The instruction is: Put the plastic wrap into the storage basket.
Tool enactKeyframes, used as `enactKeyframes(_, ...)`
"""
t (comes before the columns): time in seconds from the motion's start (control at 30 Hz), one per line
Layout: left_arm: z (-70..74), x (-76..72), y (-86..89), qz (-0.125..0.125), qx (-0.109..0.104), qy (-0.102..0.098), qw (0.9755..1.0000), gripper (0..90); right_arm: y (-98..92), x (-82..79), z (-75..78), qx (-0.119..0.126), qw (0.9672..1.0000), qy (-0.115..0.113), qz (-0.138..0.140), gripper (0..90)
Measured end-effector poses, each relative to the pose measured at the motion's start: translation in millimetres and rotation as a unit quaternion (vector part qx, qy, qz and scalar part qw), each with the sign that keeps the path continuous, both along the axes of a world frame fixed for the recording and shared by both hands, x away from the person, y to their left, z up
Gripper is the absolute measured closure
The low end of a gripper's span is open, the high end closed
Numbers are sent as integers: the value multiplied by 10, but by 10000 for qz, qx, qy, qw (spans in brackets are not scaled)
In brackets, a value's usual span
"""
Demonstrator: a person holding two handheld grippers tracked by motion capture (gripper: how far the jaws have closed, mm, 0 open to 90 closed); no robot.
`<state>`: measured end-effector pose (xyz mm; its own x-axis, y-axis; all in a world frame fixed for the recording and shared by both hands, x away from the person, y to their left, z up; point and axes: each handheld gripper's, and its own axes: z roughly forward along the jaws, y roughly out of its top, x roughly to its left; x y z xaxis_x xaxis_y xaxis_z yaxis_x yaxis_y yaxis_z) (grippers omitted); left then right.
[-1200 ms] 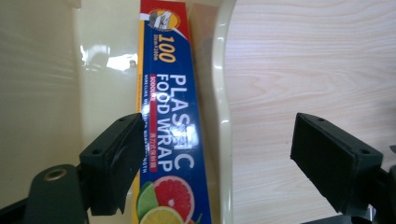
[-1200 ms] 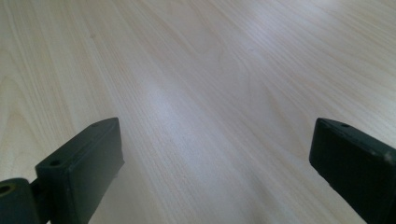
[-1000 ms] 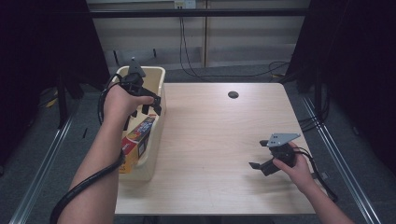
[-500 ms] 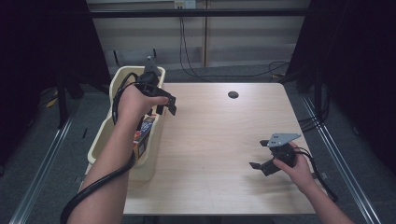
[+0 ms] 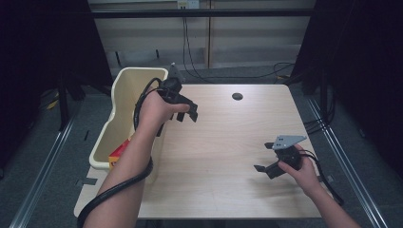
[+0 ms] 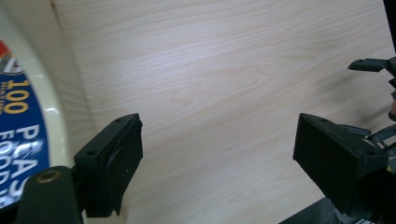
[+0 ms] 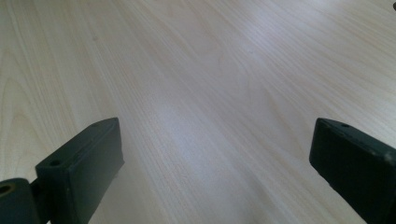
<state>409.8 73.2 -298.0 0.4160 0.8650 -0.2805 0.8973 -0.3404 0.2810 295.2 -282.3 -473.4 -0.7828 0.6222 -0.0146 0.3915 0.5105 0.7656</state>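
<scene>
My left gripper [image 5: 186, 113] — jaws spread, empty — hovers over the table [image 5: 228, 142] just beside the cream bin [image 5: 124, 99] holding a box [image 5: 119, 153]; my right gripper [image 5: 265, 156] — also gaping, empty — sits low near the table's right side.

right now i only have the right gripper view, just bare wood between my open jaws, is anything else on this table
Observer: Yes, the high view shows a cream plastic bin at the table's left edge.
Operator: anything in it
Observer: A red and yellow box lies at its near end; the left gripper view shows blue packaging with "100" printed on it behind the bin's rim.
Operator: where's the left gripper
Observer: The left gripper is above the table just right of the bin, jaws open with nothing between them.
Operator: and mine
Observer: The right gripper is near the table's front right, pointing left.
</scene>
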Motion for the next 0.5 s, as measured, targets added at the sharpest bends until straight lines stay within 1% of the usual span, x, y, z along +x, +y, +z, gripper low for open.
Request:
enactKeyframes(0.03,-17,2,-11,-69,27,-9,10000,143,-1,1,0,-10,10000,-8,11,23)
enactKeyframes(0.07,-34,-3,-29,-51,4,-13,10000,146,-3,2,1,-10,10000,10,25,23)
enactKeyframes(0.1,-46,-1,-39,-118,16,13,9999,146,-3,0,0,-8,10000,20,6,23)
enactKeyframes(0.13,-67,-9,-61,-54,-19,-14,10000,145,-3,1,0,-4,10000,20,7,23)
enactKeyframes(0.17,-77,-5,-67,-131,30,-1,9999,145,-2,2,0,-4,10000,15,21,23)
enactKeyframes(0.2,-101,-12,-88,-80,-12,-13,10000,145,-1,2,-1,-7,10000,10,28,23)
enactKeyframes(0.23,-121,-10,-97,-133,0,-19,9999,145,-1,1,-1,-10,10000,11,33,23)
enactKeyframes(0.27,-146,-13,-113,-116,6,-12,9999,145,2,1,-3,-16,10000,3,26,23)
enactKeyframes(0.33,-196,-10,-134,-186,26,-24,9998,146,4,-1,-4,-21,10000,1,22,23)
enactKeyframes(0.37,-223,-17,-154,-165,-19,3,9999,145,3,-1,-4,-19,10000,-2,26,23)
enactKeyframes(0.4,-246,-15,-161,-219,11,-9,9998,145,3,-2,-3,-18,10000,-4,28,23)
enactKeyframes(0.47,-296,-20,-188,-210,-46,6,9998,145,2,-3,-4,-22,10000,-22,6,23)
enactKeyframes(0.5,-315,-19,-196,-241,-31,15,9997,145,1,-4,-3,-26,10000,-20,4,23)
